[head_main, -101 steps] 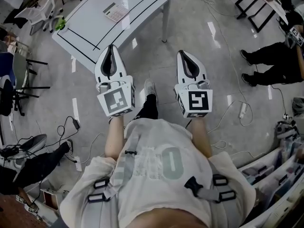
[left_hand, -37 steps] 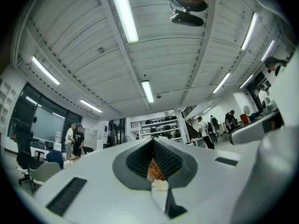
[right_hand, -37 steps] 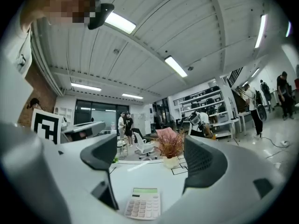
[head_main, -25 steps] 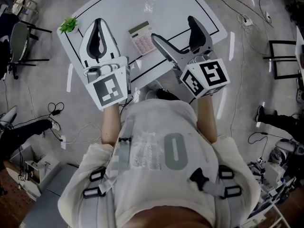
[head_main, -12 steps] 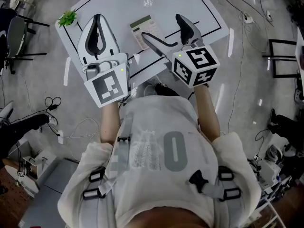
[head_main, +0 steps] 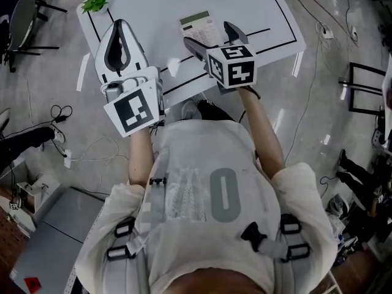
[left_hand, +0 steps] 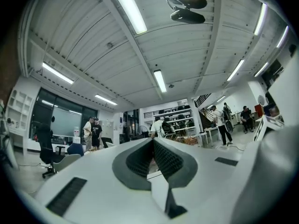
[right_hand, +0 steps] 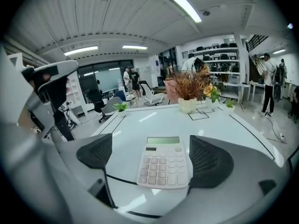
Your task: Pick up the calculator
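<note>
One calculator [right_hand: 163, 163] on the bench [right_hand: 140, 121]. Right gripper view: it lies between my right gripper's [right_hand: 153, 156] open jaws; head view shows only its display end. Left gripper's [left_hand: 153, 143] jaws closed, empty.

I see the calculator [right_hand: 163, 167] lying flat and face up on the white table [right_hand: 154, 120]. It is pale, with a greenish display strip at its far end and rows of light keys below. Its keypad end faces me and its body is turned slightly. It sits between the spread jaws of the right gripper [right_hand: 154, 155]. Its right edge is just beside one pad, though I can't tell if they touch. A black line [right_hand: 119, 179] on the table meets its near left corner.
</note>
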A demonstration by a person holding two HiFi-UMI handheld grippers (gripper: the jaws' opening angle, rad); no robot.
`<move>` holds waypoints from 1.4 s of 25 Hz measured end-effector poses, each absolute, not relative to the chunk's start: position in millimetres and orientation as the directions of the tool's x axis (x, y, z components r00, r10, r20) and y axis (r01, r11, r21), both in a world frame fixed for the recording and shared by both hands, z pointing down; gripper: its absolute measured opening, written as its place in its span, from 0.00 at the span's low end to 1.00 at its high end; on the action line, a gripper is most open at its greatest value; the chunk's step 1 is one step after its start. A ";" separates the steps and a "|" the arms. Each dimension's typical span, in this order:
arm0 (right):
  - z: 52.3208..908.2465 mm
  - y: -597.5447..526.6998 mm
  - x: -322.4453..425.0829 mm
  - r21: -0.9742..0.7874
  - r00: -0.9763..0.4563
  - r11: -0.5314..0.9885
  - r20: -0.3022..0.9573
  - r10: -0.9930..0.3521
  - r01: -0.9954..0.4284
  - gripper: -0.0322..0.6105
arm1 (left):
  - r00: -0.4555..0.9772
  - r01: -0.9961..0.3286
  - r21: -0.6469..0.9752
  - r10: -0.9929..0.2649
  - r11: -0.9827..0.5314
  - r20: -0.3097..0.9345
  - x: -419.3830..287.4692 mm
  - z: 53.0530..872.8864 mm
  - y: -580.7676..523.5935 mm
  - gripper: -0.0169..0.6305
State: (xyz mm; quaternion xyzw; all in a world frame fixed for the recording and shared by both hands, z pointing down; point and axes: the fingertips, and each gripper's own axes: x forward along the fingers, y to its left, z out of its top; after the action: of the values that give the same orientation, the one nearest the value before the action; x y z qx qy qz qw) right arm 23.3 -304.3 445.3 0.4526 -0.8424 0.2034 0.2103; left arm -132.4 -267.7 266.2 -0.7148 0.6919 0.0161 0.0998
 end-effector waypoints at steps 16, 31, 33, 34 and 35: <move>550.9 -317.4 19.2 -0.080 -0.372 0.506 0.778 -0.507 -0.859 0.82 | -0.084 -0.991 -0.097 -0.994 0.091 -0.067 -169.6 296.3 -269.8 0.06; 565.7 -327.9 24.4 0.020 -0.277 0.500 0.813 -0.512 -0.866 0.84 | -0.103 -0.989 -0.097 -0.993 0.109 -0.060 -173.6 305.9 -277.6 0.06; 568.1 -328.3 28.2 -0.014 -0.278 0.472 0.824 -0.494 -0.881 0.85 | -0.089 -0.990 -0.100 -0.994 0.095 -0.067 -172.2 307.6 -278.4 0.06; 569.4 -328.0 28.7 -0.043 -0.290 0.460 0.828 -0.481 -0.887 0.86 | -0.091 -0.991 -0.097 -0.994 0.097 -0.064 -172.6 307.8 -278.2 0.06; 570.2 -327.7 28.7 -0.068 -0.302 0.451 0.829 -0.471 -0.890 0.87 | -0.098 -0.990 -0.092 -0.994 0.103 -0.055 -173.7 307.8 -277.8 0.06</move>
State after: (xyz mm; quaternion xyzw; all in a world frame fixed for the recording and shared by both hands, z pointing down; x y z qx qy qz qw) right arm 28.7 -327.7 570.2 0.4477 -0.7597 0.2721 0.3853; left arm -173.7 -277.8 307.8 -0.6694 0.7409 -0.0158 0.0511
